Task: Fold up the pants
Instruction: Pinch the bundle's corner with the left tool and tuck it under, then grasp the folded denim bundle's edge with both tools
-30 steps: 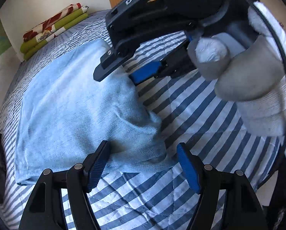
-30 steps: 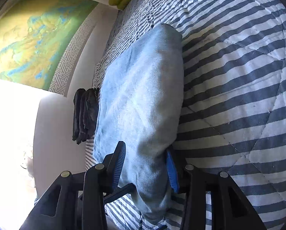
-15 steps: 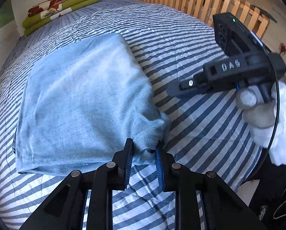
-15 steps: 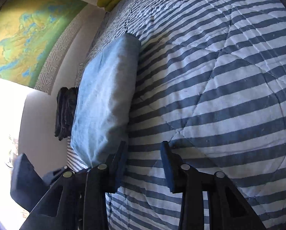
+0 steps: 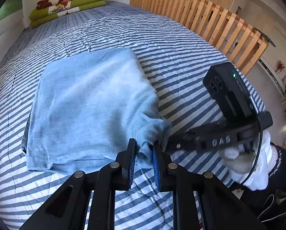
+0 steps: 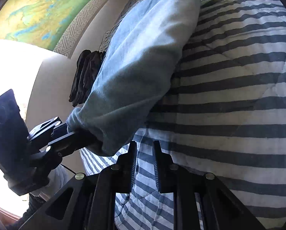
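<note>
Light blue pants lie folded into a thick rectangle on the striped bedspread. My left gripper is shut on their near right corner, and the cloth bunches between its pads. From the right wrist view the same pants rise as a bulge, with the left gripper clamped at their low end. My right gripper sits just right of that corner over bare bedspread, jaws drawn close with nothing between them. In the left wrist view the right gripper reaches in from the right, held by a white-gloved hand.
Folded green and red-patterned blankets lie at the head of the bed. A wooden slatted rail runs along the far right side. A dark pile of clothes rests against the wall beyond the pants, under a large map picture.
My left gripper closed on the pants' corner. My right gripper let go of the pants, drew back to the right and narrowed its jaws.
</note>
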`<state>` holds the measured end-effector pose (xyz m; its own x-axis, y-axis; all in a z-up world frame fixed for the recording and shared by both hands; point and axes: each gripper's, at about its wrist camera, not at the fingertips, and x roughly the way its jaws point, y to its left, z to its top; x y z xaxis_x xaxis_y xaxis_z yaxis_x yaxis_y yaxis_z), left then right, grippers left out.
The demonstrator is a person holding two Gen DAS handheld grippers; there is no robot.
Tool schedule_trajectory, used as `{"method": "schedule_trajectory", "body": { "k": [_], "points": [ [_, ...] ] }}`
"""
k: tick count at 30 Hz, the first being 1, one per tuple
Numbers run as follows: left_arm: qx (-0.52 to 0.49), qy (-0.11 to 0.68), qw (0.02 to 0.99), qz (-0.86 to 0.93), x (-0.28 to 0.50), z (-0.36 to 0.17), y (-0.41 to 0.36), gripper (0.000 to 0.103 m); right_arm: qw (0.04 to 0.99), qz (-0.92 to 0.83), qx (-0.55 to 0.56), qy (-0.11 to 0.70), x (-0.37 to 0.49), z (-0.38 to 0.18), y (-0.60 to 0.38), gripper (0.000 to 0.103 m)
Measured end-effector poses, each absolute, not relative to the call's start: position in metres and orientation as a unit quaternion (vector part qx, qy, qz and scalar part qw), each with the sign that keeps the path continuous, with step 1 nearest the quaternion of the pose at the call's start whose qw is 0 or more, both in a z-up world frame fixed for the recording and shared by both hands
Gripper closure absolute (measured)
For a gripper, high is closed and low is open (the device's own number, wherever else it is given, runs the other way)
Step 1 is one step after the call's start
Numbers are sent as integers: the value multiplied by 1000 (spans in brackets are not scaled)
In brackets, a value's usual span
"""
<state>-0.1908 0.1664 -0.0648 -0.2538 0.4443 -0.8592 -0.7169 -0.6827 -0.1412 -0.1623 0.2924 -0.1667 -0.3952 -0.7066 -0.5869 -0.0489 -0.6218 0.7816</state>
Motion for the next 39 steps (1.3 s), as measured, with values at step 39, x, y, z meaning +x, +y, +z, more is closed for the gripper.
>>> {"method": "schedule_trajectory", "body": {
  "k": [39],
  "points": [
    [-491, 95, 277, 820, -291, -112, 55, 65, 72, -844, 472, -245, -147, -63, 304, 68]
  ]
}}
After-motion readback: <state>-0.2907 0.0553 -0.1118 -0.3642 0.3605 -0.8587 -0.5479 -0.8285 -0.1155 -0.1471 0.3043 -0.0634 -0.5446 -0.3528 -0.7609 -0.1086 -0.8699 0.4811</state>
